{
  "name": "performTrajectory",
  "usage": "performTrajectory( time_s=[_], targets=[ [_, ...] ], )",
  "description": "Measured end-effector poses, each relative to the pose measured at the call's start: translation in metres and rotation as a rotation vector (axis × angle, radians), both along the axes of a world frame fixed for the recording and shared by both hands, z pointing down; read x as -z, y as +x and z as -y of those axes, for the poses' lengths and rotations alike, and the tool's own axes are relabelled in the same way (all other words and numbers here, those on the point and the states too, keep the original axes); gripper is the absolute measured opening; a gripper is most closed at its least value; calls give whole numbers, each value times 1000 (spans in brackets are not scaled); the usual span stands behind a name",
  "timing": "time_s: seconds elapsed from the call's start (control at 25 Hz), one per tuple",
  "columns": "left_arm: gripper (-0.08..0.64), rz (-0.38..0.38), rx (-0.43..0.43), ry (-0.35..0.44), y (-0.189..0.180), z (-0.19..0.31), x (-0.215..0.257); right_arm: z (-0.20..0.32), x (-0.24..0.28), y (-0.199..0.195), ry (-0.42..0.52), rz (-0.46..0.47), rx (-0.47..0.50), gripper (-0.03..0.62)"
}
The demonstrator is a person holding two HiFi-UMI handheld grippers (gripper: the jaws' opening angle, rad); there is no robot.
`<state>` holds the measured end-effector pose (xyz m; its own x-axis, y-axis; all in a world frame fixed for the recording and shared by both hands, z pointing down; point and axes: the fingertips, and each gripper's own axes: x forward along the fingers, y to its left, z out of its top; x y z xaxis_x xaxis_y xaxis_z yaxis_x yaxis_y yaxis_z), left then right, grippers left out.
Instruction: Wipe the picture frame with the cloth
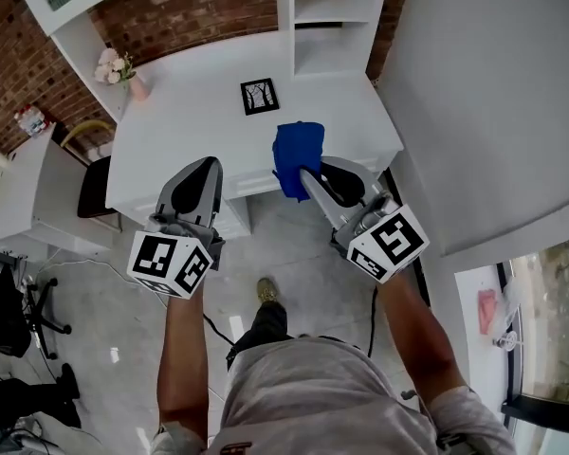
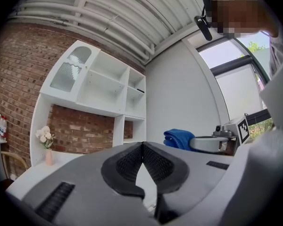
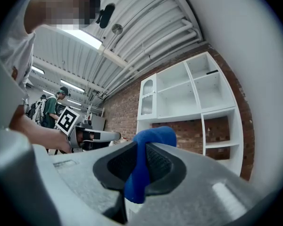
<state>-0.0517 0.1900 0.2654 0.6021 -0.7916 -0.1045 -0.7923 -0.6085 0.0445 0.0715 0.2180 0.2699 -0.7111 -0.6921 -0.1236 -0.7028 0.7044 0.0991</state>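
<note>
2 claws forward: right claw (image 3: 140, 147) pinches the soft, light blue cloth (image 1: 297, 150), left claw (image 2: 142, 145) closed, empty; small picture frame (image 1: 259, 96) sits mid-desk (image 1: 185, 112), well ahead, probably light, fragile, slide-prone, best steadied by an edge.

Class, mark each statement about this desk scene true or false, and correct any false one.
1. The right claw is clamped on the blue cloth. True.
2. The left claw holds the picture frame. False: it is shut on nothing. The frame sits on the white desk, apart from both claws.
3. The flower vase touches the frame. False: it stands near the desk's far left corner, well apart.
4. A brick wall stands behind the desk. True.
</note>
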Motion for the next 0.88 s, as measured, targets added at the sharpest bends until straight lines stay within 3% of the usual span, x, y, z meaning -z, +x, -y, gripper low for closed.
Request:
performTrajectory(
  time_s=[0.48, 0.88],
  targets=[
    [0, -15, -69, -23, -47, 131, -7, 128, 2, -46, -22, -37, -74, 44],
    [0, -40, -107, -69, -65, 202, -26, 193, -3, -56, -41, -58, -128, 44]
  ],
)
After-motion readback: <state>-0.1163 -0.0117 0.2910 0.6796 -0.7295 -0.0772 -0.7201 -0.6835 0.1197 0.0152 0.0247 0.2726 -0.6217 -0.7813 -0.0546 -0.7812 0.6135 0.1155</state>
